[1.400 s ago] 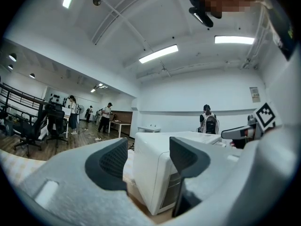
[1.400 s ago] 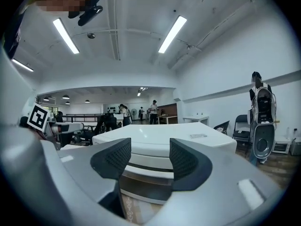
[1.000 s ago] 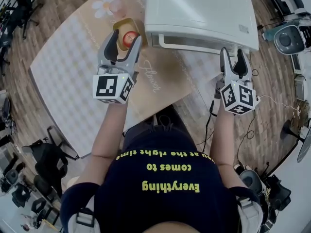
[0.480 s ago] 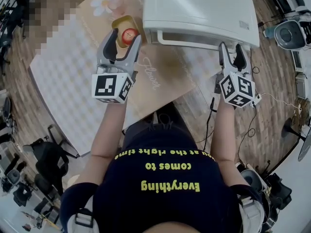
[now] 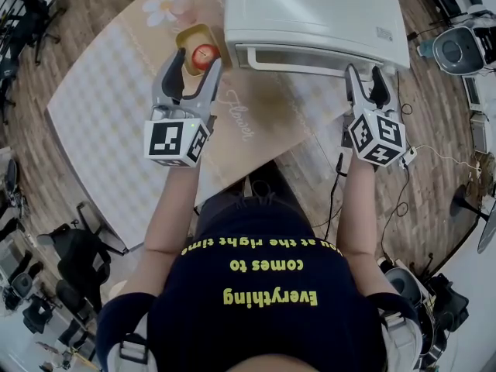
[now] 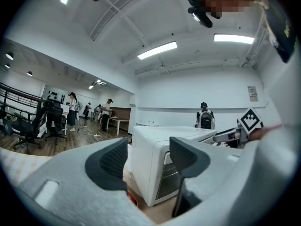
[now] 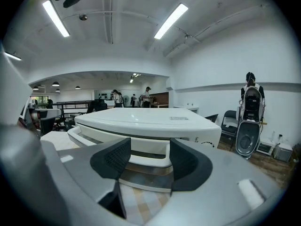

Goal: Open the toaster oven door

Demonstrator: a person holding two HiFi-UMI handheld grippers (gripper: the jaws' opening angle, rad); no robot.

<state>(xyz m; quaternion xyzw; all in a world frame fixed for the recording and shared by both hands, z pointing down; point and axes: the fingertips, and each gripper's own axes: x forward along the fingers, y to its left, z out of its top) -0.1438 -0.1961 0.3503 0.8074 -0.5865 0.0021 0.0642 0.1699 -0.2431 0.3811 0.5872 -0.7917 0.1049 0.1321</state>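
A white toaster oven (image 5: 314, 14) stands at the far side of the table, door shut, its white bar handle (image 5: 298, 61) running across the front. In the right gripper view the handle (image 7: 141, 158) lies just ahead between the jaws, which stand apart on either side without touching it. My right gripper (image 5: 363, 82) is open at the handle's right end. My left gripper (image 5: 192, 64) is open and empty, held over the table left of the oven (image 6: 162, 161), near a small yellow dish (image 5: 191, 39) holding a red fruit (image 5: 204, 55).
A tan checked mat (image 5: 108, 107) with a flower print covers the table. Cables (image 5: 335, 184) hang off the table's near right edge. A grey appliance (image 5: 457, 53) stands on the floor at right. Office chairs (image 5: 70, 250) and people (image 6: 73, 109) are further off.
My right gripper has moved forward and slightly left, up to the oven's handle. The left gripper has crept a little forward towards the dish.
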